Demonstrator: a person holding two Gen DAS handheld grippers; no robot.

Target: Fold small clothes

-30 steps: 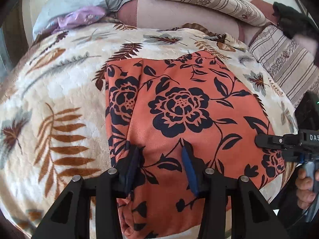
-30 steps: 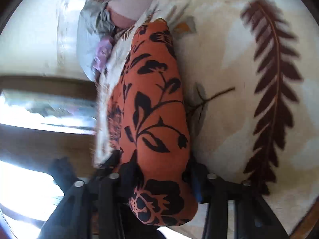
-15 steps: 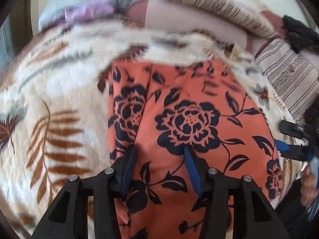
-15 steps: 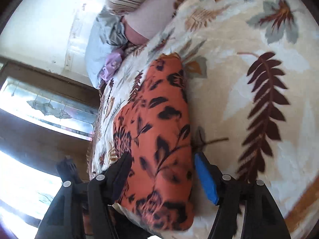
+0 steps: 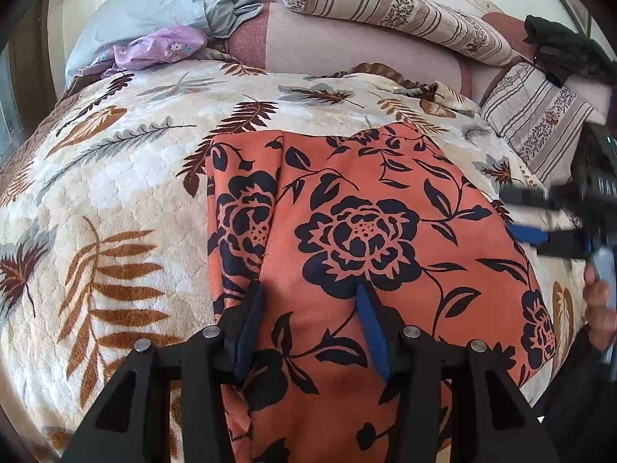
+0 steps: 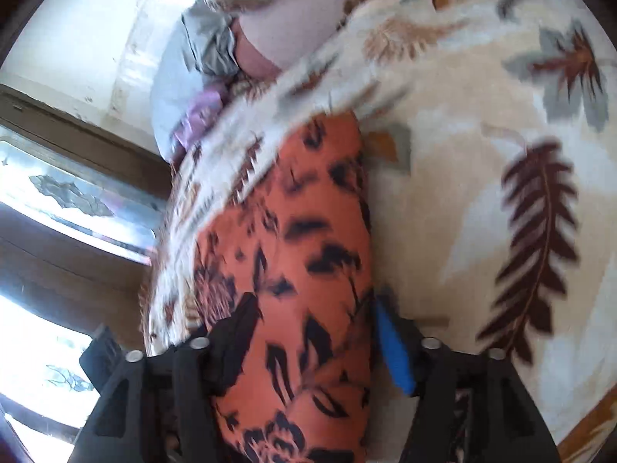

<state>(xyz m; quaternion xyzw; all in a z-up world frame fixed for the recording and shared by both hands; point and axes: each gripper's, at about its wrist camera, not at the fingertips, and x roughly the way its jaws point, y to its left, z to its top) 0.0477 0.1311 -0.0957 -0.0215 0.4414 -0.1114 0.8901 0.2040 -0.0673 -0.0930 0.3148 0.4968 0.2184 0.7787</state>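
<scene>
Orange floral garment (image 5: pixel 366 231) lies flat on the bed's leaf-print blanket (image 5: pixel 115 177), one fold along its left side done, more folds likely left. Left hand-held gripper (image 5: pixel 308 324) part open over the near edge, grip unclear. Right hand-held gripper (image 6: pixel 316 332) jaws just opened wide, cloth between, released.

Left gripper (image 5: pixel 310 303) angled down with jaws half apart; right gripper (image 6: pixel 314 322) jaws have just been opening wide

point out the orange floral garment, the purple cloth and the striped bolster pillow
orange floral garment (image 5: pixel 358 231): left wrist view, on the big black flower.
purple cloth (image 5: pixel 162 44): left wrist view, on its crumpled middle.
striped bolster pillow (image 5: pixel 385 4): left wrist view, mid-length.
</scene>
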